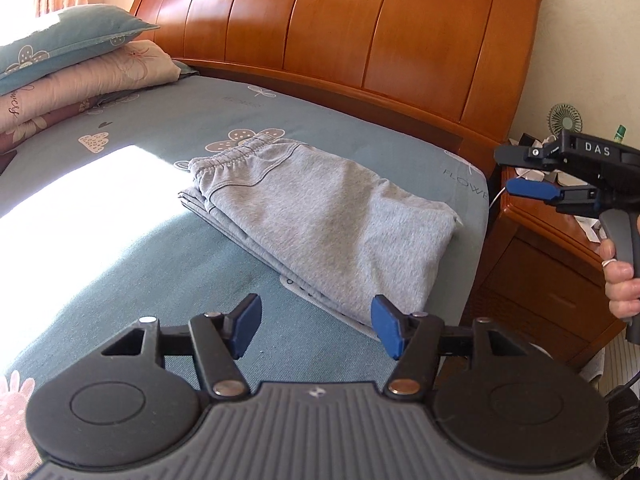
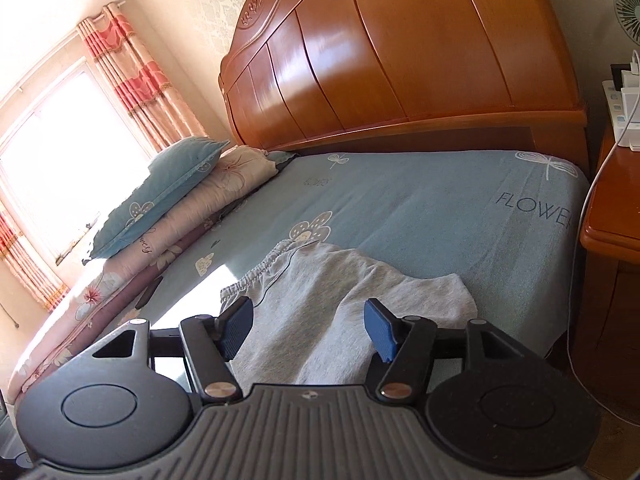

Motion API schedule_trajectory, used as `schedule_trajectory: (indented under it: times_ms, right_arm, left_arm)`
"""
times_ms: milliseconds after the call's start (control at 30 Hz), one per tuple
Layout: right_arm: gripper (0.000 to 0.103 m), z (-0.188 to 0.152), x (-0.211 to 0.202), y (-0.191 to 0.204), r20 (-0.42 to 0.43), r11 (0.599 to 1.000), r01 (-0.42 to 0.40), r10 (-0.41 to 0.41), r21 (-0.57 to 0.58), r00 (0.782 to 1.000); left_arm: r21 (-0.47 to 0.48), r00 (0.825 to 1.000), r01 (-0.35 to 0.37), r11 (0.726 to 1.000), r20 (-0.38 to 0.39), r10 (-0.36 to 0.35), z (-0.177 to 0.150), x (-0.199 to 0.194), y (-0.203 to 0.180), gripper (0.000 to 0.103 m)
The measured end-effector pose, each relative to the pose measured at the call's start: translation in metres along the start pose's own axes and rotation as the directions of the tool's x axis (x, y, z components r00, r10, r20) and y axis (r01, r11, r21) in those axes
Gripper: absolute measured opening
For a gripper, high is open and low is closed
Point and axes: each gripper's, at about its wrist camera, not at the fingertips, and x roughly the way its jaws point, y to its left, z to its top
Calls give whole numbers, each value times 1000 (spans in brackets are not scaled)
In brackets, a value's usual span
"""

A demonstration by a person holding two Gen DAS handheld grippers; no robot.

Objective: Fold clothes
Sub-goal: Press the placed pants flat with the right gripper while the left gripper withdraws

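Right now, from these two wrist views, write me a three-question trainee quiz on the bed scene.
1. True or false: the grey trousers lie folded on the bedsheet.
2. Which gripper has cloth clamped between its pads? A) left gripper B) right gripper C) neither
3. Fill in: the stacked pillows sit against the wooden ______.

Key:
1. True; the elastic waistband faces the headboard.
2. C; both stand open, nothing pinched.
3. Headboard.
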Motion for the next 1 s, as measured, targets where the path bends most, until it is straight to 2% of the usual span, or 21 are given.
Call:
schedule_trajectory:
  times_ms: [67,167,233,367,500,667,767,900,1000]
  right_arm:
    - [67,3,-6,-5,-3,999,-19,19,30,1000]
    - [67,9,-8,-7,-21,1000,-5,5,-11,1000]
    - [67,14,-7,-11,-56,1000,-6,5,-19,998]
    - [67,22,0,-35,-132,999,-7,13,44,991]
    - [67,21,18,-61,-181,997,43,-30,71,983]
    - [67,17,40,-98,-229,980,34,13,196,973]
    - [67,13,55,-121,-233,947,7,72,321,970]
    - [68,-3,79,-155,-223,862,-10,142,506,964]
    - [68,-15,92,-168,-198,806,-29,180,591,964]
  left_arm:
    - [25,1000,-14,1000,-1,14,-4,-3,-7,62]
    - [64,1000,-18,998,9,17,-8,-10,-21,63]
    - [90,1000,-17,996,19,16,-9,-14,-31,68]
    - [161,999,-3,987,38,-3,-9,-17,-52,71]
    - [228,1000,1,974,14,-4,-3,5,-71,73]
    - [275,1000,6,961,-21,0,10,45,-98,73]
    - [304,999,25,952,-32,-16,13,66,-117,74]
    - [351,999,33,936,-42,-19,13,86,-133,74]
    - [384,999,34,923,-49,-16,11,99,-143,74]
